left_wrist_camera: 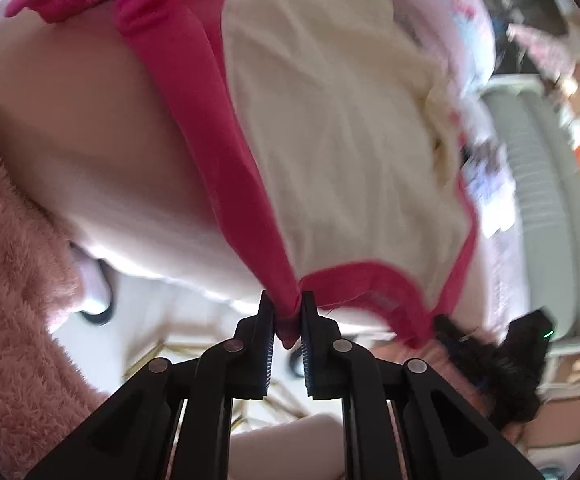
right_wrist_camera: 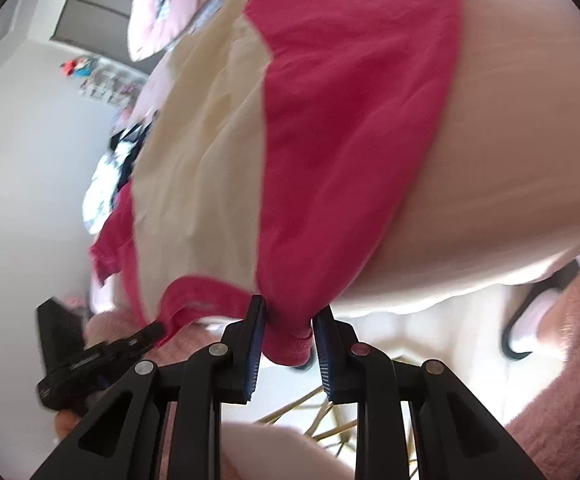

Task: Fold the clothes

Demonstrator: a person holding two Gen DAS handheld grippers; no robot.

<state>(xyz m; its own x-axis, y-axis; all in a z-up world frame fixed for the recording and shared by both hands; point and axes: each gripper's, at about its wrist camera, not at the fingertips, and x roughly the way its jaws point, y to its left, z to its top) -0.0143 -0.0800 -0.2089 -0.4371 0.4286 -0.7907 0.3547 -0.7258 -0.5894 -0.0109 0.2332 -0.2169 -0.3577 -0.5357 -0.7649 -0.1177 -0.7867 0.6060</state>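
Observation:
A cream shirt with bright pink sleeves and pink neck trim hangs stretched over a pale bed surface. My left gripper is shut on the pink cloth at one shoulder. In the right wrist view the same shirt shows its other pink sleeve, and my right gripper is shut on that shoulder's bunched pink edge. Each view catches the other gripper: the right one at lower right, the left one at lower left.
A fuzzy pink sleeve of the person fills the left edge. A white shoe stands on the light floor below. More clothes lie piled on the bed, with pink bedding beyond. A pale ribbed appliance stands at right.

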